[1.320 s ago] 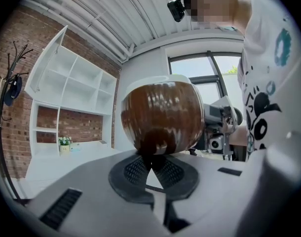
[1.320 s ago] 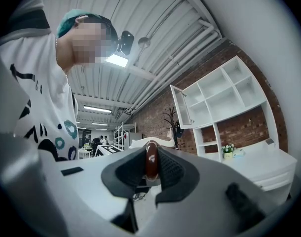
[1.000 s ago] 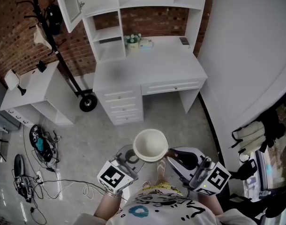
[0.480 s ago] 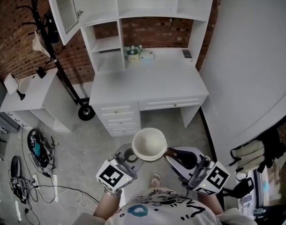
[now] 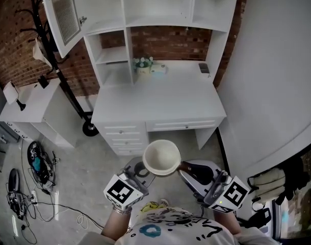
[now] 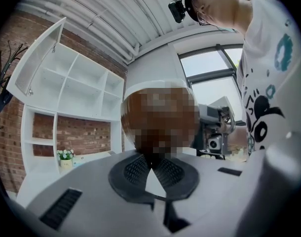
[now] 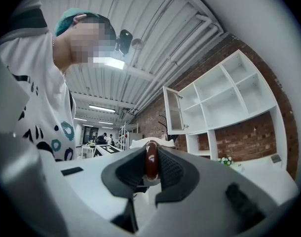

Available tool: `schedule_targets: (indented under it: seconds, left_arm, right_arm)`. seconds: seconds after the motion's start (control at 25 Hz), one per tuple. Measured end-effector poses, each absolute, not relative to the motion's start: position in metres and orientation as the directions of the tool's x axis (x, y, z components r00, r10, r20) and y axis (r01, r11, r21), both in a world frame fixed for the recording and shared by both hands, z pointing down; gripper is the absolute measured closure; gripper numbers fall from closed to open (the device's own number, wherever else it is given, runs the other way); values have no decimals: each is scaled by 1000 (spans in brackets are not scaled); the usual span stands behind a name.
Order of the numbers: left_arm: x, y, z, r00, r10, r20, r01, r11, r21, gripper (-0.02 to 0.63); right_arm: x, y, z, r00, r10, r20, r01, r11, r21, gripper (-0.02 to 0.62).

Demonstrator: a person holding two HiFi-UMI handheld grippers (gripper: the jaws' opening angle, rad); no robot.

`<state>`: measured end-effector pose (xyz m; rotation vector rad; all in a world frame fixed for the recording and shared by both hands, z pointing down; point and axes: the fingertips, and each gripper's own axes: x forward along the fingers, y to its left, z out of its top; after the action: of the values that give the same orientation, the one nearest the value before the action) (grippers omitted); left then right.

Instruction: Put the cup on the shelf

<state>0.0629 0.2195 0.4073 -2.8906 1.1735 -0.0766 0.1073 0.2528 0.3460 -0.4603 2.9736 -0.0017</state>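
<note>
Well, we hold the cup (image 5: 162, 157) in the air short of the desk (image 5: 160, 98), right gripper (image 5: 182, 166) clamped on its thin handle (image 7: 150, 159), left gripper (image 5: 143, 170) pinched at its base, and we judge it rigid, slick and breakable.

Head view: cup (image 5: 162, 157) covers the jaw tips of the left gripper (image 5: 145, 168). Shelf unit (image 5: 145, 14) is clipped by the top edge, the person's torso (image 5: 171, 229) by the bottom edge. Small dark object (image 5: 203, 68) at the desk's back right is too small to ID.
Left gripper view: cup body is pixelated mid-frame, so what the closed jaw tips pinch is unreadable.
Right gripper view: right gripper (image 7: 151, 154) clamps the handle (image 7: 151, 164), and its pads hide the cup body.
</note>
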Motion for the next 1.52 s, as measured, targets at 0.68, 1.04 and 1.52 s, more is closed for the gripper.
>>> schedule_targets:
  seconds: [0.68, 1.04, 1.52]
  left_arm:
    - [46, 118, 416, 707, -704, 63, -705, -709, -16, 591]
    - [16, 29, 399, 730, -682, 46, -680, -732, -40, 591]
    - [-24, -57, 397, 762, -647, 34, -646, -763, -41, 591]
  right_arm:
    - [92, 150, 352, -945, -293, -146, -291, 956, -31, 529]
    - [61, 64, 337, -936, -315, -159, -317, 948, -8, 529]
    - [20, -20, 335, -912, -371, -174, -372, 928, -30, 529]
